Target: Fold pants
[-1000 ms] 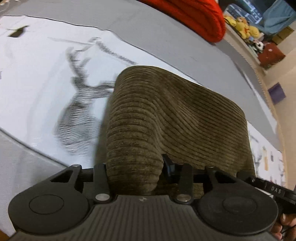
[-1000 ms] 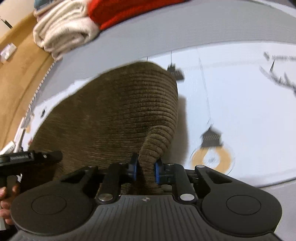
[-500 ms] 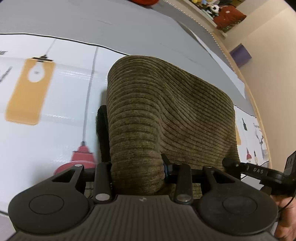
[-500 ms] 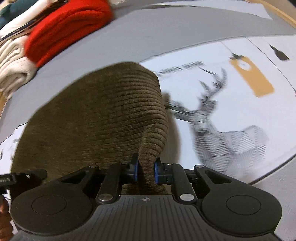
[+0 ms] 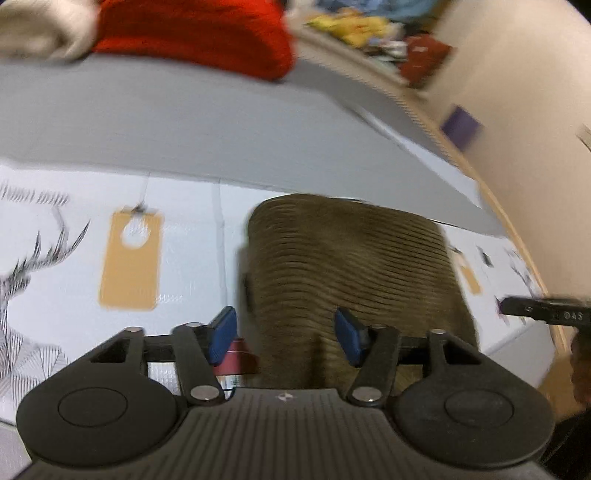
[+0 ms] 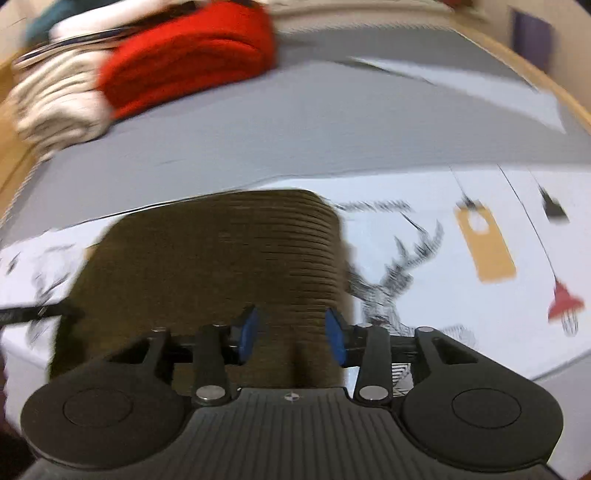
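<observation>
Both the left gripper and right gripper gape around folded, ribbed olive-brown pants.

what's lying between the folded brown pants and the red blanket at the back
Only bare grey sheet lies between the brown pants and the red blanket; both wrist views show it.

Both wrist views sit low and close over folded pants, facing 12 o'clock toward red blanket. Shared: pants, printed sheet.
</observation>
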`<state>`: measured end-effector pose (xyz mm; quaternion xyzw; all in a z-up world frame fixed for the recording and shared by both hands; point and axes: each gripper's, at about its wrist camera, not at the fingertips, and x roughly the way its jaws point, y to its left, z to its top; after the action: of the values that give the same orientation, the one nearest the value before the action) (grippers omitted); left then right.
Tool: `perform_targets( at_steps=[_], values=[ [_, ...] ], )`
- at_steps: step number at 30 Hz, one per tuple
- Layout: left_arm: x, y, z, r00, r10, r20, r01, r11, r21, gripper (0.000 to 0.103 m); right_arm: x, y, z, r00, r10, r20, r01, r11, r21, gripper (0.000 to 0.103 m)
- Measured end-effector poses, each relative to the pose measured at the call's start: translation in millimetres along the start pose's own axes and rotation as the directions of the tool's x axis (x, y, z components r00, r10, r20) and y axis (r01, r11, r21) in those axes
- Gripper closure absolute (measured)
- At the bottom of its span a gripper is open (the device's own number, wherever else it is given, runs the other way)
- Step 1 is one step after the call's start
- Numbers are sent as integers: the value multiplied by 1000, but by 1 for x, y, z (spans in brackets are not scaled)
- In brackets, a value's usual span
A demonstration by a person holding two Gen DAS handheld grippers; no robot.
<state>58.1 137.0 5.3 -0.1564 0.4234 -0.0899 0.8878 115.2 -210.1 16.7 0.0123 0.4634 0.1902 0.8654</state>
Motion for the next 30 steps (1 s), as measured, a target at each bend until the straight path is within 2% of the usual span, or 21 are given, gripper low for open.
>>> perform_targets(
  at_steps=[1,2,3,4,5,6,7,8,10,12,14,15,16,18,20,22,23,26,30],
  values=[
    [-3,-5,-4,999,-35,-3,35,999,34,61,-3,8,-7,1000,31,-3,-31,999,-43,60],
    [-4,-11,-8,998,-60,-10,61,996,71,66,-1,13,-14,998,56,-10,-57,995,-78,60],
    [-1,-16,-14,997,-69,-33,72,990,121,80,3,18,-22,997,72,-22,-74,991,-110,60],
    [5,-20,-21,995,-47,-85,61,982,176,93,10,22,-32,996,77,-45,-83,986,-143,60],
    [21,-23,-31,988,14,-156,22,973,230,97,23,25,-43,993,58,-99,-75,981,-179,61],
    [36,-19,-43,968,100,-230,-34,961,275,101,37,27,-51,986,22,-167,-58,976,-212,61],
    [47,-14,-51,946,154,-287,-66,954,294,101,52,28,-60,968,-19,-251,-47,966,-254,61],
    [51,-11,-55,939,160,-304,-65,952,299,101,59,29,-66,956,-26,-293,-63,955,-291,61],
    [47,-8,-49,943,136,-303,-49,959,279,101,59,33,-71,952,-24,-305,-97,921,-377,61],
    [40,-2,-40,953,93,-288,-23,971,239,100,55,30,-67,949,-20,-315,-106,921,-376,62],
    [28,2,-26,971,65,-232,-16,978,207,92,49,23,-63,948,-4,-317,-119,923,-365,62],
    [21,5,-16,982,44,-182,-13,986,168,81,46,20,-61,954,2,-301,-118,923,-366,63],
    [16,8,-8,990,19,-140,-2,992,125,62,41,19,-55,962,14,-272,-114,927,-356,63],
    [9,17,9,999,-39,-36,39,999,-1,49,27,10,-39,978,84,-189,-133,954,-268,63],
    [16,27,22,998,-59,27,62,989,-132,49,19,-3,-19,990,118,-72,-127,982,-138,60],
    [30,37,28,998,-40,47,50,969,-243,40,17,-18,-1,997,75,35,-75,997,15,58],
    [38,39,29,999,-16,44,28,958,-285,39,19,-28,7,997,40,72,-47,994,103,56],
    [62,45,33,999,28,24,-18,930,-368,37,29,-46,23,992,-61,107,31,964,266,52],
    [85,52,42,1000,-1,26,12,905,-424,33,53,-52,40,995,-51,85,18,935,353,47]
  ],
)
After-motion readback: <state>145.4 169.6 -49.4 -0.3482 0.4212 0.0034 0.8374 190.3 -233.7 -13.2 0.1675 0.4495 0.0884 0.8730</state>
